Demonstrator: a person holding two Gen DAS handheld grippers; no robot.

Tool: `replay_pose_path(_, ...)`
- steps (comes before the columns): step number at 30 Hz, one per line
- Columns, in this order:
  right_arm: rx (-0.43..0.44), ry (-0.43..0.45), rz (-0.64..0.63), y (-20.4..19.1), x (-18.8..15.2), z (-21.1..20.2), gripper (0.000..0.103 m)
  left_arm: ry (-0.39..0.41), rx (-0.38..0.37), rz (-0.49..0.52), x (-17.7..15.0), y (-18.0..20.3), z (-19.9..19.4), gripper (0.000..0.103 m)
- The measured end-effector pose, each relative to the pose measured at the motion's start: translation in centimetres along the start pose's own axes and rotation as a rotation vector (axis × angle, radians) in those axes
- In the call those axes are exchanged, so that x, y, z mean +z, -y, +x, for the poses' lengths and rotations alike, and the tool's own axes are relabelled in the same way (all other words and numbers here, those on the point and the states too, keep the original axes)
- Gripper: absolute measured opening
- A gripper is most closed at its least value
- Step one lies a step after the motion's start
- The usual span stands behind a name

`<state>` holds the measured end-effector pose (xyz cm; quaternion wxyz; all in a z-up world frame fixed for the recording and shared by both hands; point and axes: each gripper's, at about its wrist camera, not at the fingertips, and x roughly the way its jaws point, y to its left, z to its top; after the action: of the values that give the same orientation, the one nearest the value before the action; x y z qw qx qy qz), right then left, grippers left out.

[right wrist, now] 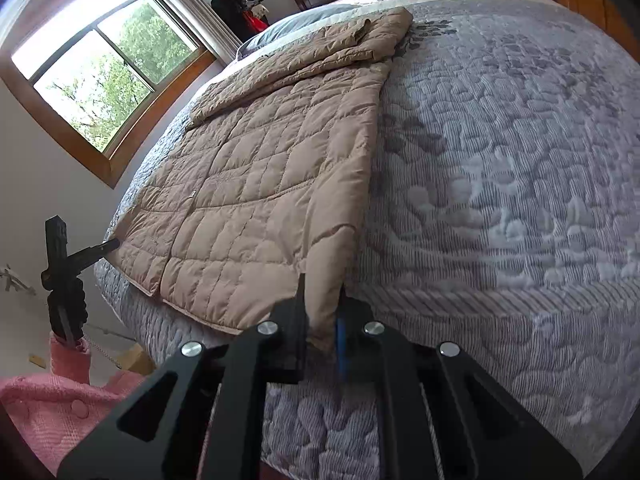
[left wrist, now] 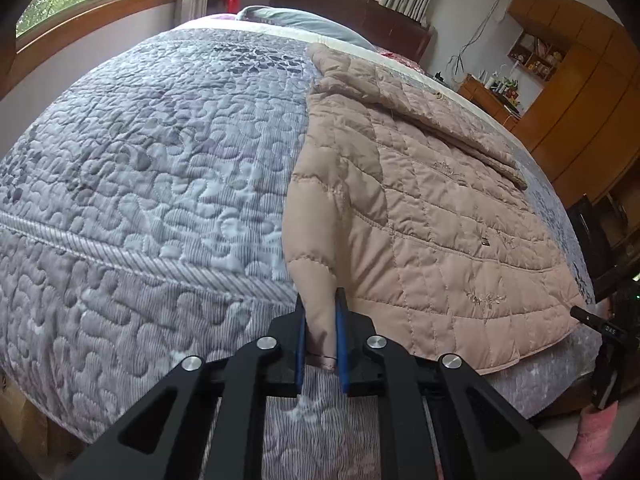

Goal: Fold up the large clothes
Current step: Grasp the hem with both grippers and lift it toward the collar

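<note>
A tan quilted jacket (left wrist: 432, 208) lies spread flat on the bed, collar end far, hem near. It also shows in the right wrist view (right wrist: 256, 184). My left gripper (left wrist: 320, 304) is shut on the jacket's near left corner, a cuff-like end hanging between the blue pads. My right gripper (right wrist: 322, 294) is shut on the jacket's near right hem corner. Each gripper shows small at the edge of the other's view: the right gripper (left wrist: 600, 324) and the left gripper (right wrist: 76, 256).
The bed is covered by a grey-lavender quilted bedspread (left wrist: 152, 168) with a grey pillow (left wrist: 304, 20) at the head. Windows (right wrist: 104, 68) are on one side, wooden cabinets (left wrist: 580, 92) on the other. The person's pink sleeve (right wrist: 44, 404) shows low left.
</note>
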<state>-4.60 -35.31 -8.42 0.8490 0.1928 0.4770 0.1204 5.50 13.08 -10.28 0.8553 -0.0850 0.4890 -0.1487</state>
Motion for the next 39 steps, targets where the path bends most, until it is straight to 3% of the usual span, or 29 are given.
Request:
replay_pose_path(8, 0.009, -0.031, 0.063, 2.0, -3.5, 1.4, 0.01, -0.041, 0.028, 0.001, -3.5, -1.2, 2.0, 0.013)
replay_pose_path(15, 0.036, 0.01, 0.073, 2.5, -3.0, 0.4, 0.009, -0.02, -0.002, -0.029, -2.2, -1.2, 0.9, 0.012)
replay_pose_path(20, 0.064, 0.095, 0.048, 1.0, -2.0, -2.8, 0.009, 0.078, -0.063, -0.001, 0.1, -0.1, -2.5, 0.012)
replay_pose_path(27, 0.047, 0.206, -0.031, -0.9, 2.4, -6.6, 0.009, 0.222, -0.062, 0.083, 6.0, 2.4, -5.7, 0.012)
replay_pose_path(33, 0.029, 0.254, -0.086, -1.8, 8.4, -8.0, 0.009, 0.27, -0.069, 0.117, 12.5, 3.4, -5.3, 0.012)
replay_pose_path(39, 0.012, 0.237, -0.092, -1.8, 15.7, -7.1, 0.009, 0.274, -0.066, 0.152, 20.1, 4.5, -2.8, 0.012)
